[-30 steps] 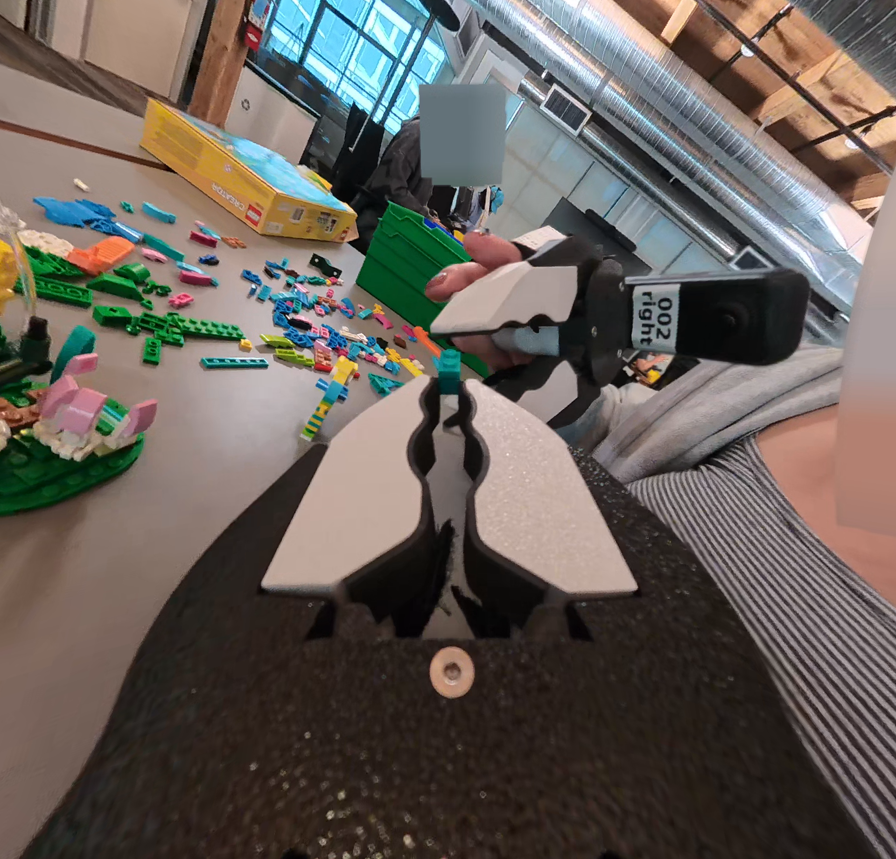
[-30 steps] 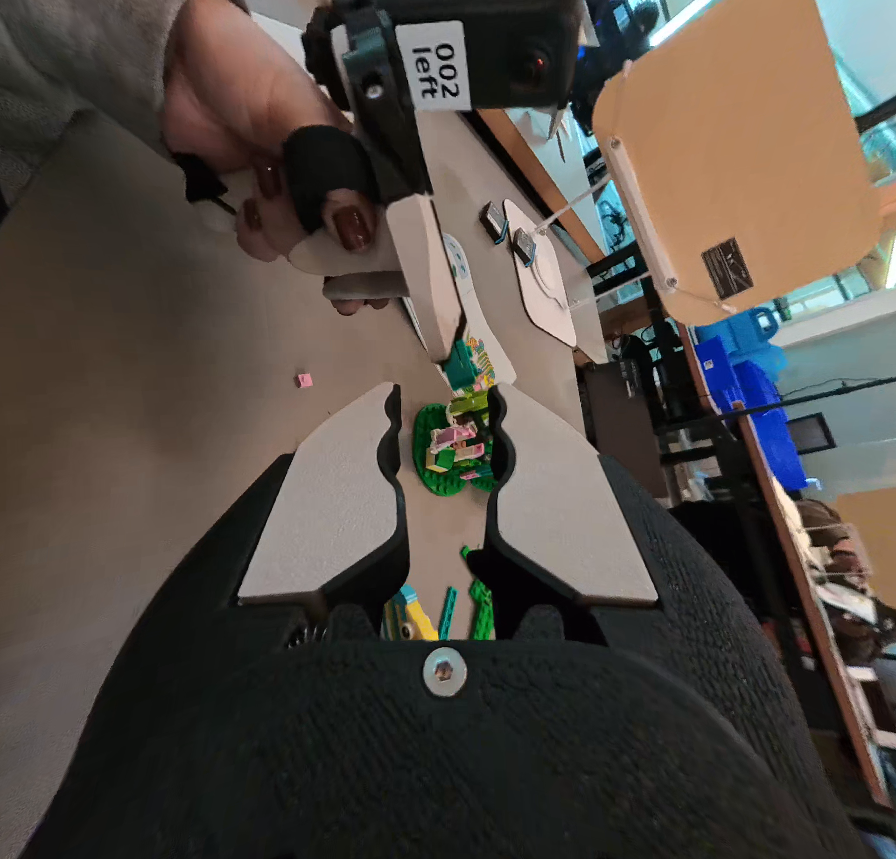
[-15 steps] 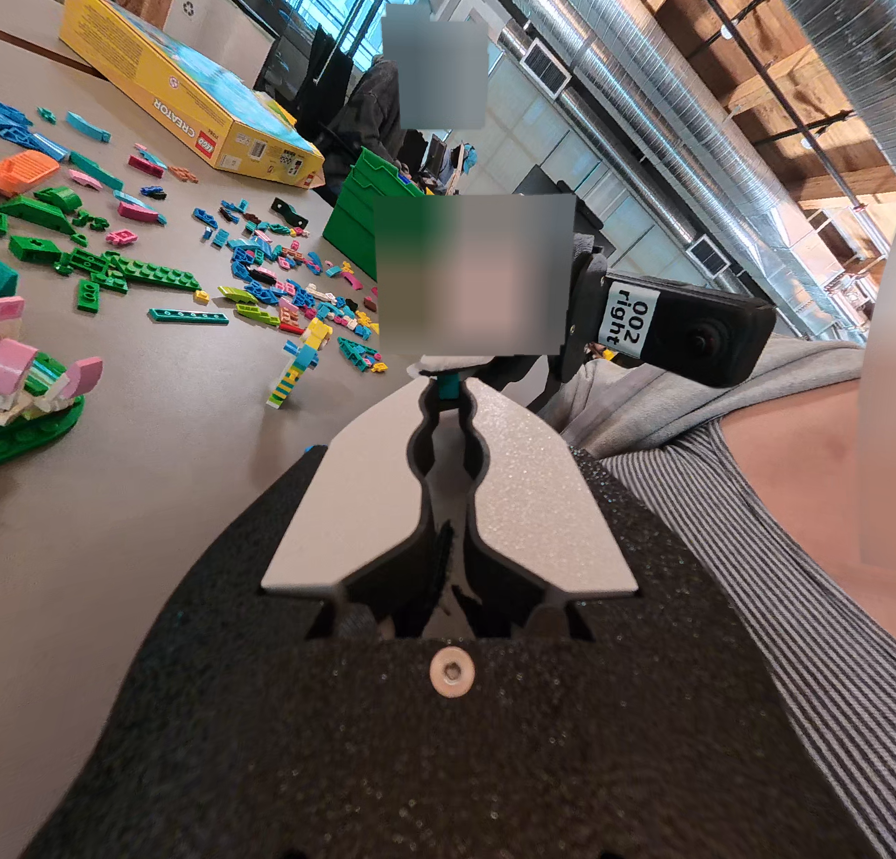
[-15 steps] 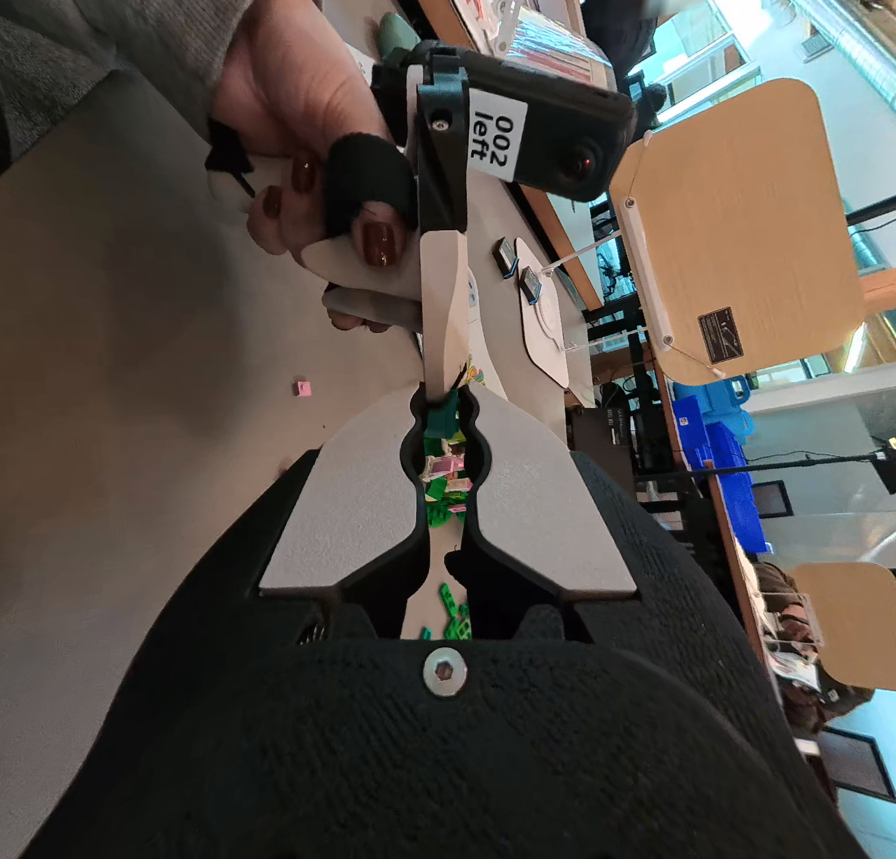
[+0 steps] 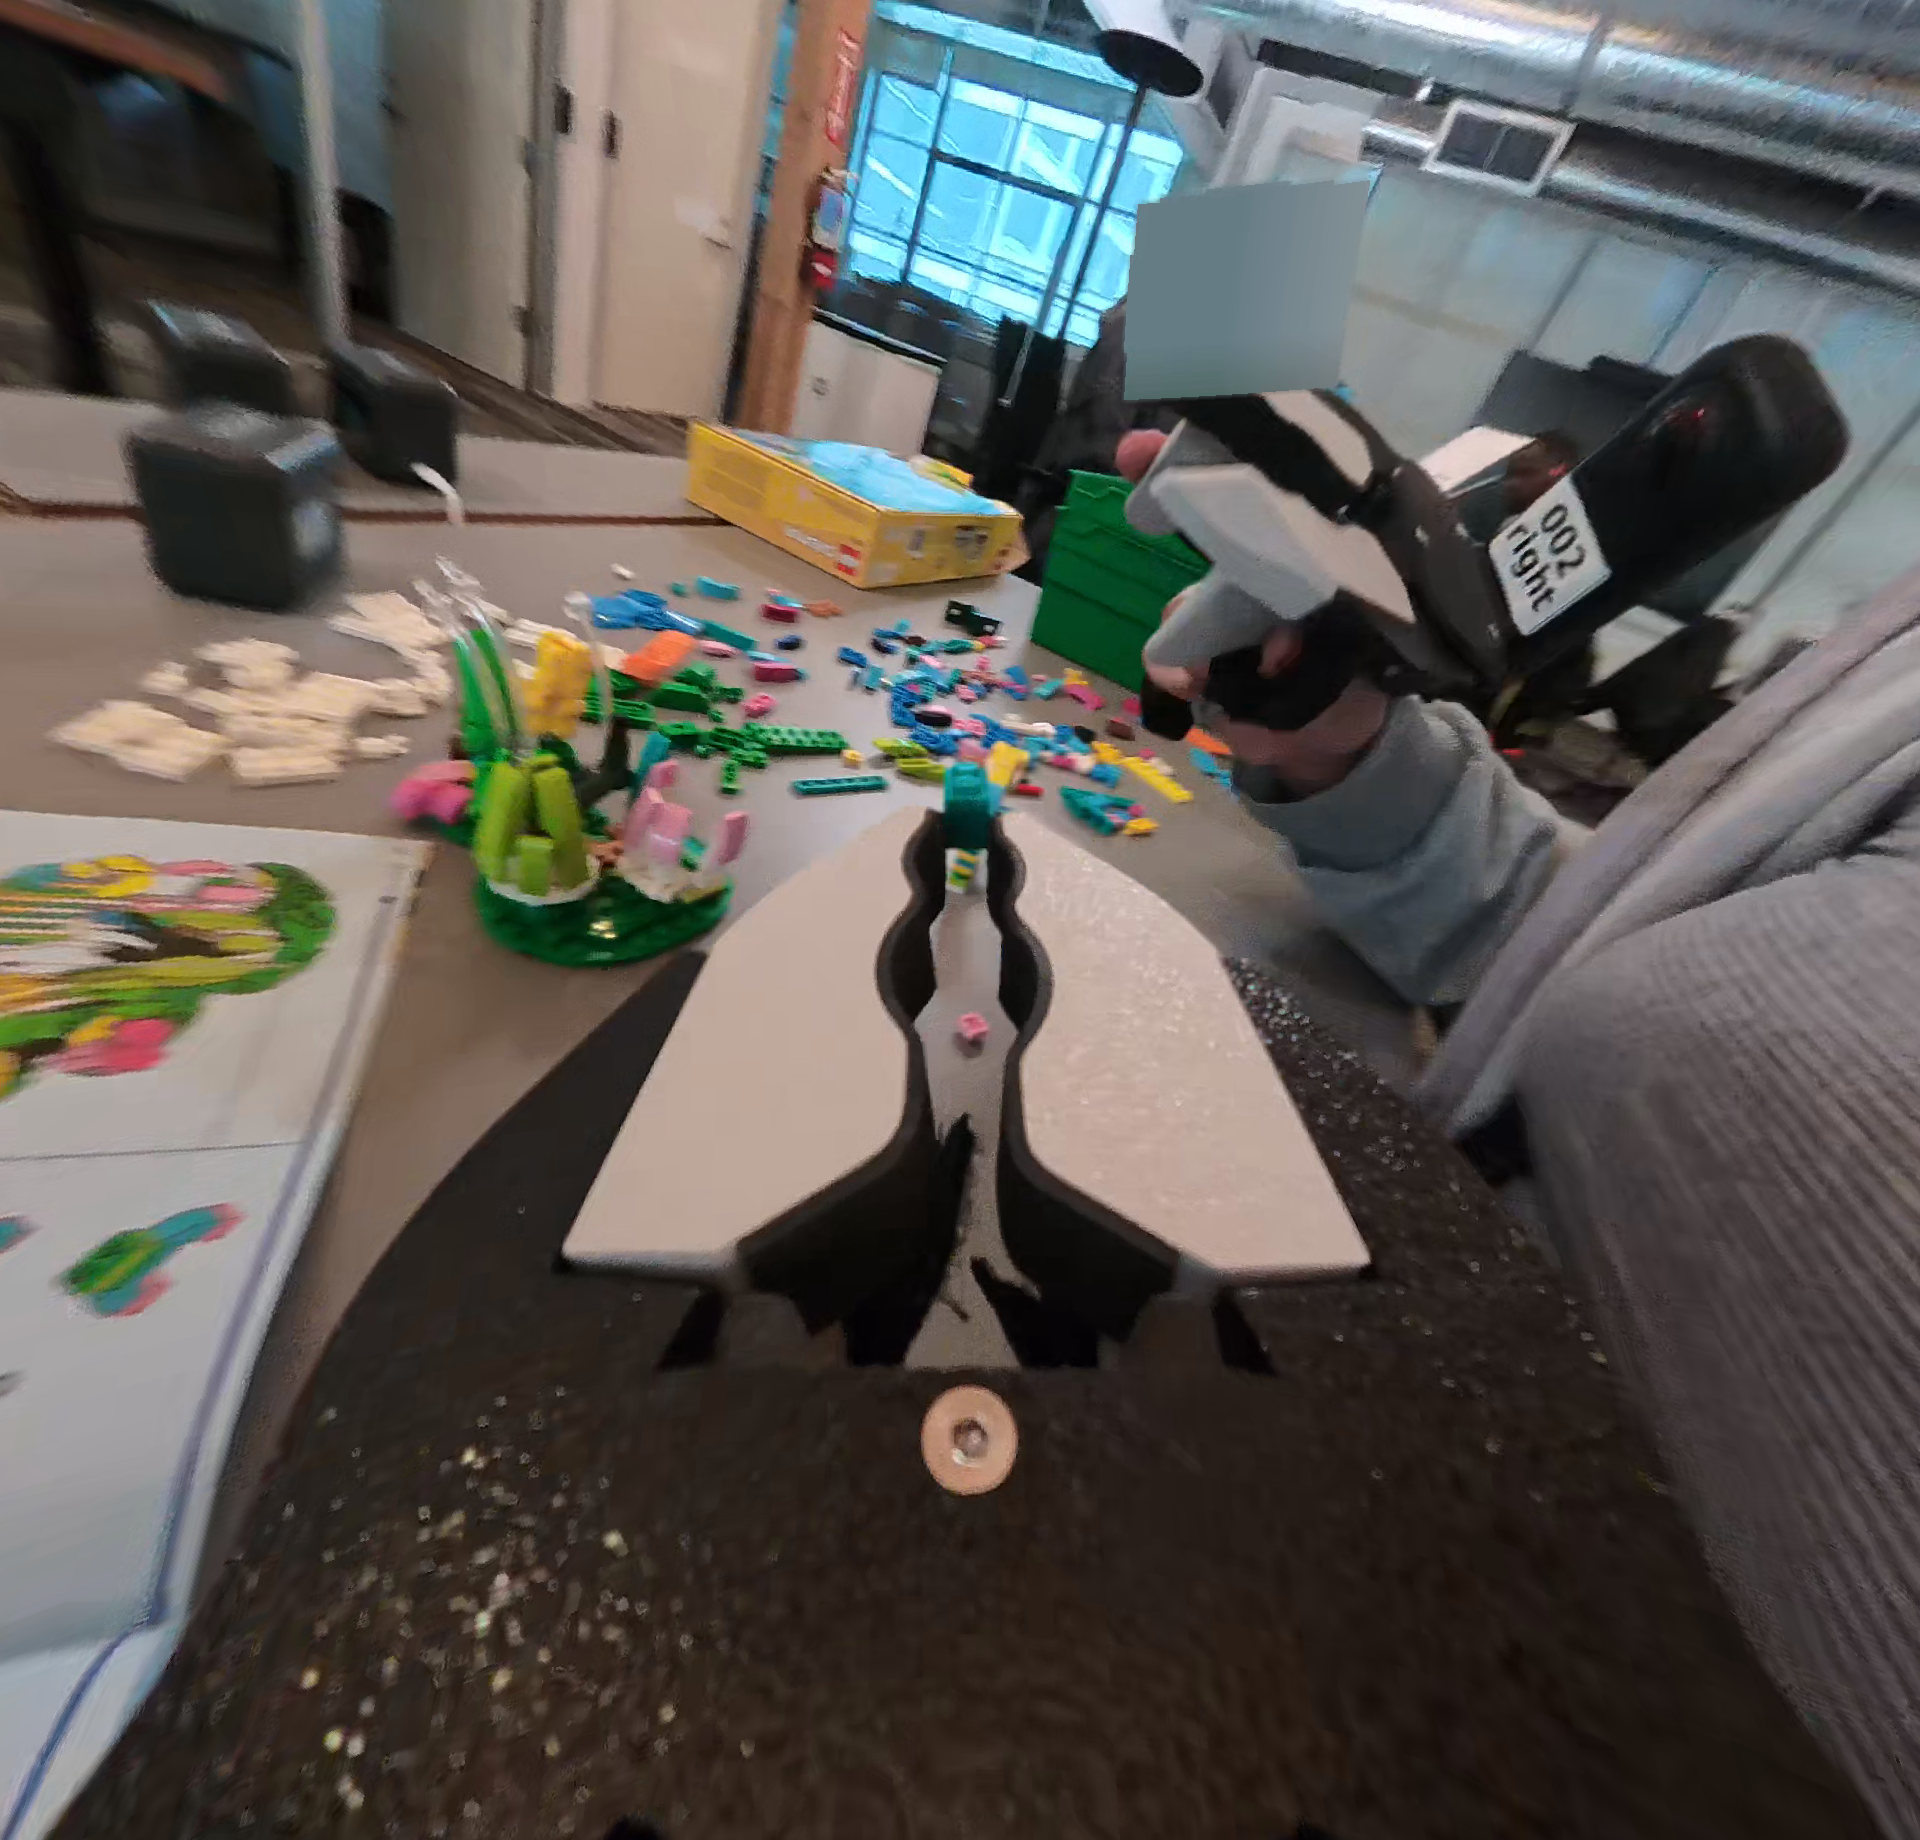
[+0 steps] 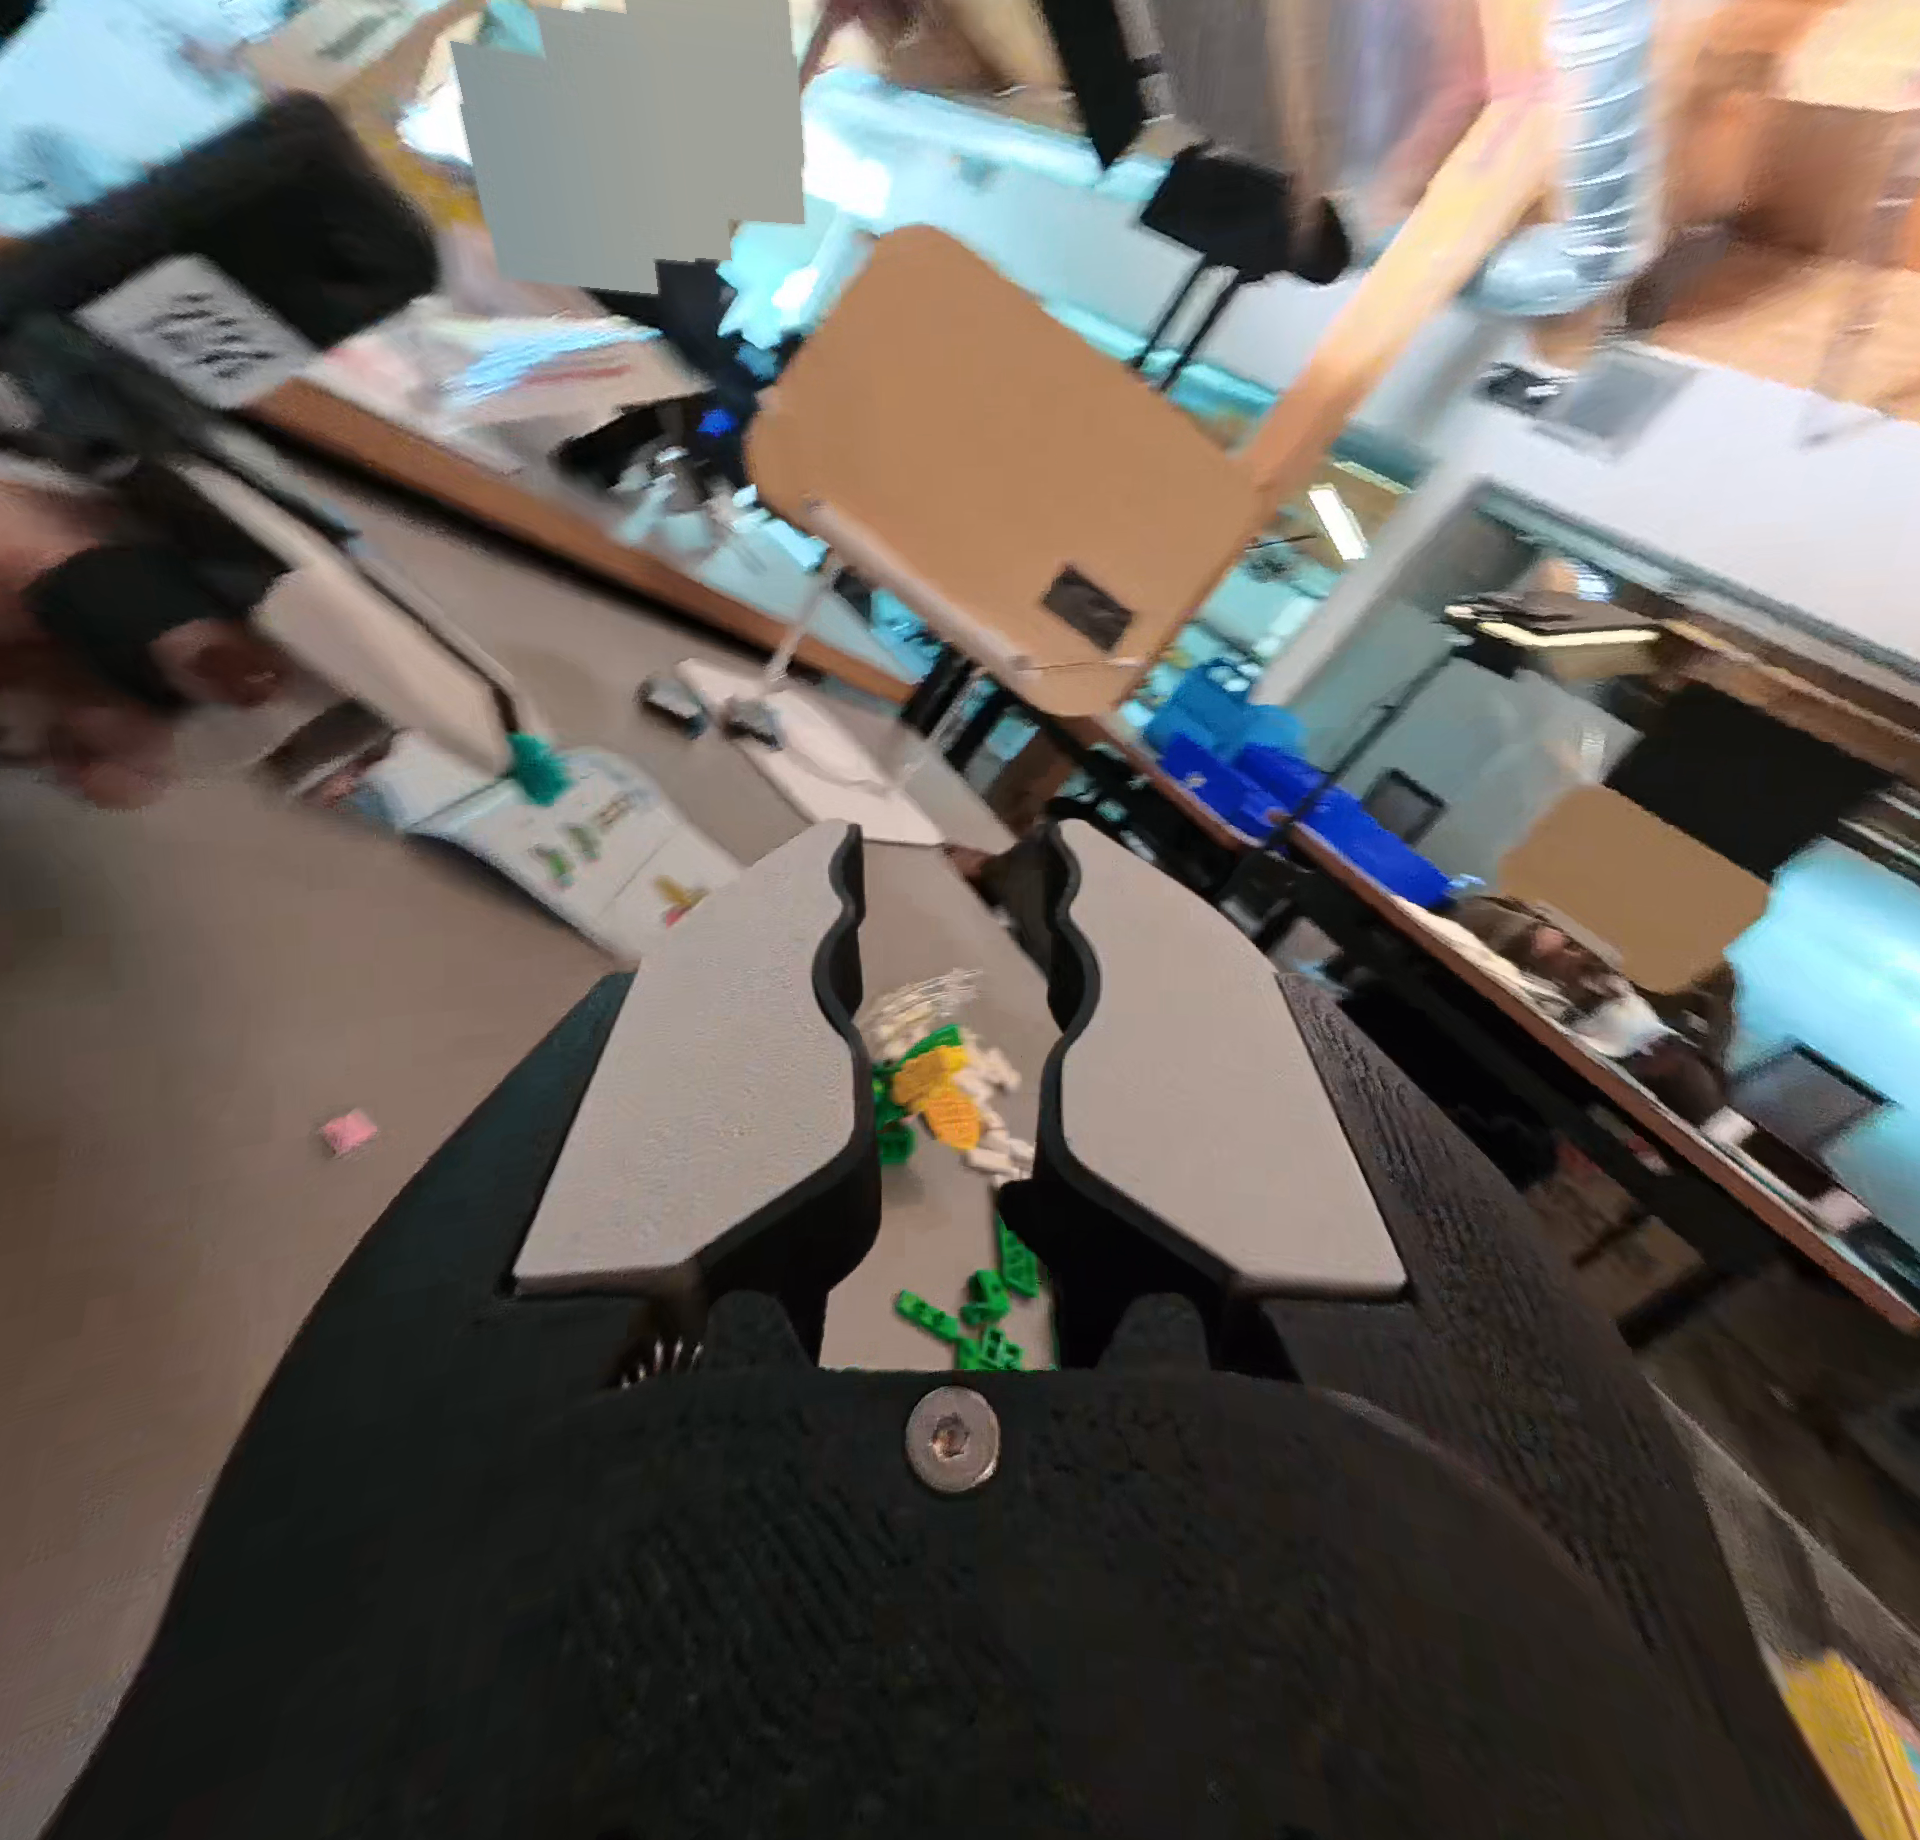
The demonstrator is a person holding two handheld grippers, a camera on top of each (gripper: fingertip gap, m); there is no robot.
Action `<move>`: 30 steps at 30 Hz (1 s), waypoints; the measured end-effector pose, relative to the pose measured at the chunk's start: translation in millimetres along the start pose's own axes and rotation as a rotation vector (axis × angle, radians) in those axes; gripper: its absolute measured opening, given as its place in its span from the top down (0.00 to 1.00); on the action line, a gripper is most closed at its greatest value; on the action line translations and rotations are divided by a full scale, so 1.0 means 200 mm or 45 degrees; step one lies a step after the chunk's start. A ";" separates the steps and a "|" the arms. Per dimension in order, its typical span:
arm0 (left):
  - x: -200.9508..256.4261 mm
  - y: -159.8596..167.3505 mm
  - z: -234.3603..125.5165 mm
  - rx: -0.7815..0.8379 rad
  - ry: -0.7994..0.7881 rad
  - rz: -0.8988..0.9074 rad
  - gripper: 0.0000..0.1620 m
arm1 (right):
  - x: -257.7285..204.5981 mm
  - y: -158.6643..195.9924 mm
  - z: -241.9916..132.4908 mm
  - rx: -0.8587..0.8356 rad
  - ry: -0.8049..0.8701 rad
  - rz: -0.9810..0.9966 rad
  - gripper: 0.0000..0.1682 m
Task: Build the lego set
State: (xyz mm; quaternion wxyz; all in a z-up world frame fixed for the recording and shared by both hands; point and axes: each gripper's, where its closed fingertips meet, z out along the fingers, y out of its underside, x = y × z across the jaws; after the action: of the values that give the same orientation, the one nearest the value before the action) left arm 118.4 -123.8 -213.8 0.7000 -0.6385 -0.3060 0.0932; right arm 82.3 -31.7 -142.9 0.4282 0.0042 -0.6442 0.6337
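My left gripper (image 5: 966, 822) is shut on a small teal lego piece (image 5: 966, 803) held at its fingertips above the table. The same teal piece (image 6: 535, 767) shows at the left in the right wrist view, at the tip of the left gripper. My right gripper (image 6: 954, 840) is open and empty, raised over the table; it shows at the upper right of the left wrist view (image 5: 1195, 585). The partly built flower model on a green base (image 5: 592, 876) stands left of the left gripper. Loose coloured bricks (image 5: 935, 699) lie scattered behind it.
An open instruction booklet (image 5: 156, 1011) lies at the left. White bricks (image 5: 249, 710) lie far left. A yellow box (image 5: 842, 512) and a green bin (image 5: 1112, 585) stand at the back. A small pink piece (image 5: 972, 1028) lies on the table near me. Green bricks (image 6: 977, 1312) lie under the right gripper. Across from one pair of fingers to the other is roughly 12 cm.
The right gripper, which had closed around the teal piece, has opened and pulled away to the right. The left gripper keeps the teal piece and has swung left toward the flower model.
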 end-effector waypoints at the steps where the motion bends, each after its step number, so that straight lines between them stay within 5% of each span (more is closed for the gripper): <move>1: -0.01 0.00 -0.02 0.023 -0.030 0.054 0.95 | 0.05 0.01 -0.01 0.027 0.090 0.024 0.82; 7: -0.04 -0.02 -0.06 0.208 -0.161 0.197 0.96 | 0.19 0.05 -0.11 0.173 0.387 0.185 0.87; 30: 0.01 -0.07 -0.10 0.346 -0.183 0.342 0.96 | 0.16 0.06 -0.11 0.203 0.399 0.290 0.91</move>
State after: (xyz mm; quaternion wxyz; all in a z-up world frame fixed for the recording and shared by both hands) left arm 126.9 -141.7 -200.0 0.7374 -0.5650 -0.2517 0.2715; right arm 67.3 6.5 -139.0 0.4471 -0.1333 -0.5138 0.7200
